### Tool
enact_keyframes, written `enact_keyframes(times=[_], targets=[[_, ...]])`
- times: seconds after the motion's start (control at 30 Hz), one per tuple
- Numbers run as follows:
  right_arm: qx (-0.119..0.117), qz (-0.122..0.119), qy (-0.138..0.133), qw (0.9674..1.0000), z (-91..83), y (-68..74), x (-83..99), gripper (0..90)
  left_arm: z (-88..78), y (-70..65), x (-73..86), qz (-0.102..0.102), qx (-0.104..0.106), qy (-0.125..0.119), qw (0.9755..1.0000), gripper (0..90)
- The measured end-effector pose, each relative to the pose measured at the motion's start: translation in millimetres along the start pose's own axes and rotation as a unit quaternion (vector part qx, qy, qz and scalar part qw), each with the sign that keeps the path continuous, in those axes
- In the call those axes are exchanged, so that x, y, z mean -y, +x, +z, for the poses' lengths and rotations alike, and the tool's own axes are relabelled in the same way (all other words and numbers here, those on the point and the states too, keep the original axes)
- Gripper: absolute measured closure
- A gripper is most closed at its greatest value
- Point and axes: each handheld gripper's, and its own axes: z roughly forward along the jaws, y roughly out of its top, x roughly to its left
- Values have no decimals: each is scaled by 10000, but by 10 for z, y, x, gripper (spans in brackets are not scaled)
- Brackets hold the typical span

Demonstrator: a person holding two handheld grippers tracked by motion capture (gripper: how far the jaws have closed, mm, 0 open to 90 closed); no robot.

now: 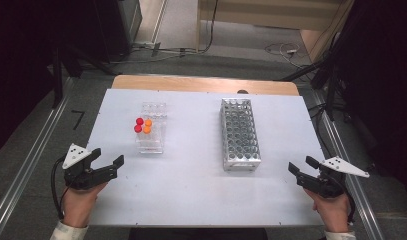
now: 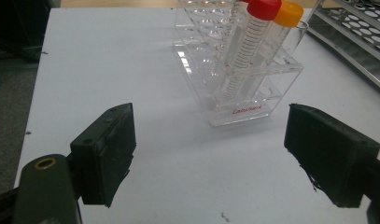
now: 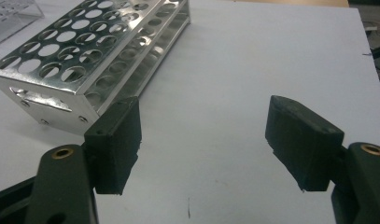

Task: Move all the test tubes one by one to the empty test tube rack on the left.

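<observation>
White surface [image 1: 191,190] carries a clear rack [image 1: 152,142] with four capped tubes [image 1: 143,125], left of a metal rack [image 1: 239,135]. Left claw [image 1: 107,161] and right claw [image 1: 300,168] both gape, released. Approach one tube from above, grip below its cap, lift straight.

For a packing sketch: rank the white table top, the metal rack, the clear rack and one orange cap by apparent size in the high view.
1. white table top
2. metal rack
3. clear rack
4. orange cap
</observation>
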Motion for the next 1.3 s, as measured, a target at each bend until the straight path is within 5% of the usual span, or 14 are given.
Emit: enact_keyframes(times=[1.3], targets=[[271, 217, 65, 9994, -143, -187, 185, 257, -114, 181, 205, -184, -269, 125, 9994, 167]])
